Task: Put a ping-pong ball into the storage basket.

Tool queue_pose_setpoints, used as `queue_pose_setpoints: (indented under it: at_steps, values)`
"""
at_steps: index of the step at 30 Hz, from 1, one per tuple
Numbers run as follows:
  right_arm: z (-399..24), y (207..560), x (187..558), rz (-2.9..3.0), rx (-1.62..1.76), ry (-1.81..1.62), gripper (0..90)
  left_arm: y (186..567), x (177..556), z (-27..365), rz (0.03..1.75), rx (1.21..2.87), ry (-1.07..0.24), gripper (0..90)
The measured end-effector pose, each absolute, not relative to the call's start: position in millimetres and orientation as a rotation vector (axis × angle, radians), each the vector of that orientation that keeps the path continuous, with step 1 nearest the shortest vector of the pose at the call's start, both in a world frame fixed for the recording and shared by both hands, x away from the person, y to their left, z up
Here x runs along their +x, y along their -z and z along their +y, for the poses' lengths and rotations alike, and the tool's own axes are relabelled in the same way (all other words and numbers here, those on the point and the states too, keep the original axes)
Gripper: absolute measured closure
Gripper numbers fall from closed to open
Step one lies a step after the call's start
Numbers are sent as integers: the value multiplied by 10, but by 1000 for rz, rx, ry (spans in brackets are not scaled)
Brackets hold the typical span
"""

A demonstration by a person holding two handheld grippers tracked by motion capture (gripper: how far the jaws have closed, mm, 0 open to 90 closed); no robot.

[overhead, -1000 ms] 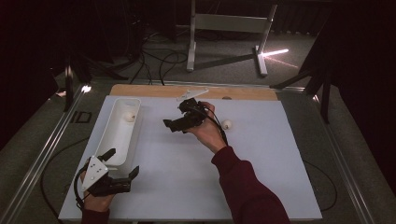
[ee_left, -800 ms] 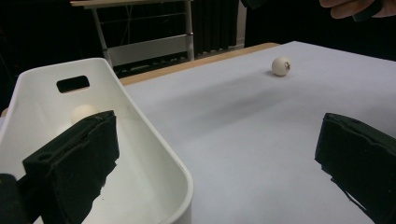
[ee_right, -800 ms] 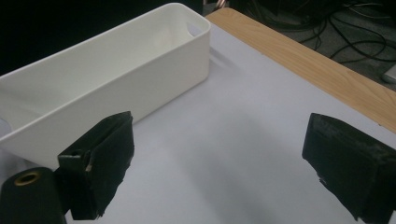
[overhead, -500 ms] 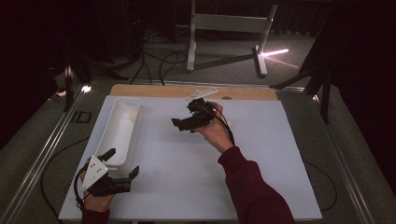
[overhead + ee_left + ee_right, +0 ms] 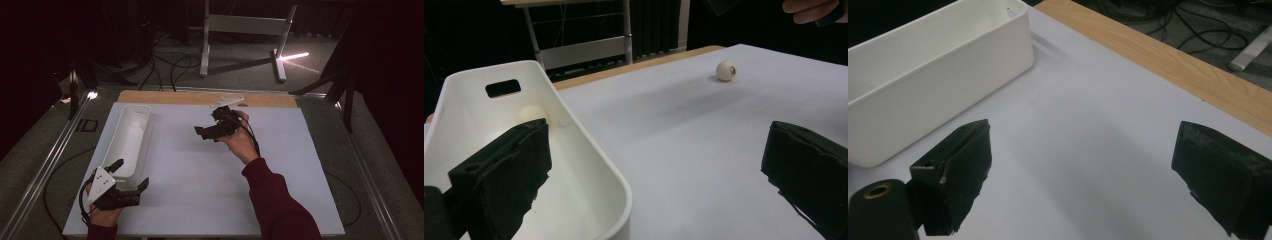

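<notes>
Our right gripper (image 5: 212, 131) hovers above mid-table, jaws wide apart, empty. Our left gripper (image 5: 131, 175) sits at the near end of the white bin (image 5: 131, 145), jaws apart too. One white ball (image 5: 530, 114) lies inside the bin; another ball (image 5: 726, 70) rests on the white tabletop (image 5: 190, 185), well apart.
</notes>
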State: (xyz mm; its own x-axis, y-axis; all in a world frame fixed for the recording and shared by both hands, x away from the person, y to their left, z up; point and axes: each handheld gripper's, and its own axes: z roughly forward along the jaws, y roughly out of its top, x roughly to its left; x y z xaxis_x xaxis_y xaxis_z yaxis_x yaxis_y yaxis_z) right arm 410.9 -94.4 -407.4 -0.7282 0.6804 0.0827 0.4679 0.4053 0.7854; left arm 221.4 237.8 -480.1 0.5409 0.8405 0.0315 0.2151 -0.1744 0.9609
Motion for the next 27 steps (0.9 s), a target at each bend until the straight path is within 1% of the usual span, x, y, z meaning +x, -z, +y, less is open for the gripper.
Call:
queue_pose_setpoints:
  at_steps: [27]
  values:
    - [-1373,4172,4198,2357,1105,-1158,87,4803,2217,2384,903,1697,-720,2]
